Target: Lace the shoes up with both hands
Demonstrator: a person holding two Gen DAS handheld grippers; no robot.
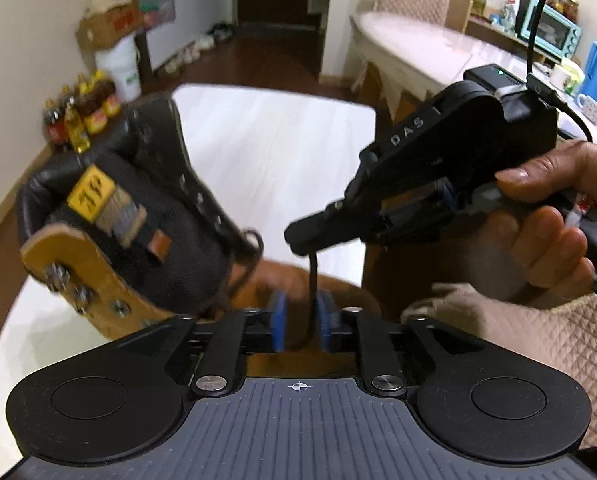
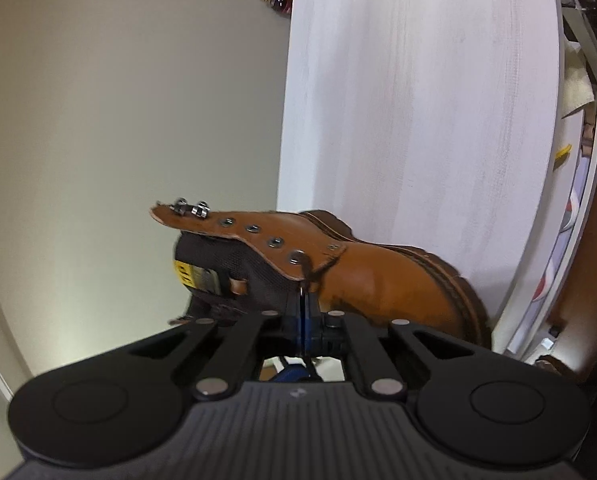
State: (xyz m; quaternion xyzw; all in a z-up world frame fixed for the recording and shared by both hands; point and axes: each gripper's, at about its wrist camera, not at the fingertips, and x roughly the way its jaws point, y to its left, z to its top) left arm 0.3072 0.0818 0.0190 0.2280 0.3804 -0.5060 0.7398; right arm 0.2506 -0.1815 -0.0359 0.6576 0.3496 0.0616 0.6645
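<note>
Lace [image 1: 313, 280] is the thing my next move turns on. It runs almost straight up from between the blue pads of my left gripper [image 1: 300, 326] to my right gripper [image 1: 312, 236], which pinches its upper end with jaws pressed together. My left jaws stand spread, and the lace passes through the gap; I cannot tell if it touches the right pad. The boot [image 2: 362, 276] lies on its side on the white table [image 2: 418, 100], toe to the far right, and the lace comes out of the lowest eyelet [image 2: 297, 257], just above my right gripper's tips. So my right hand [image 1: 546, 216] is nearer the free end.
</note>
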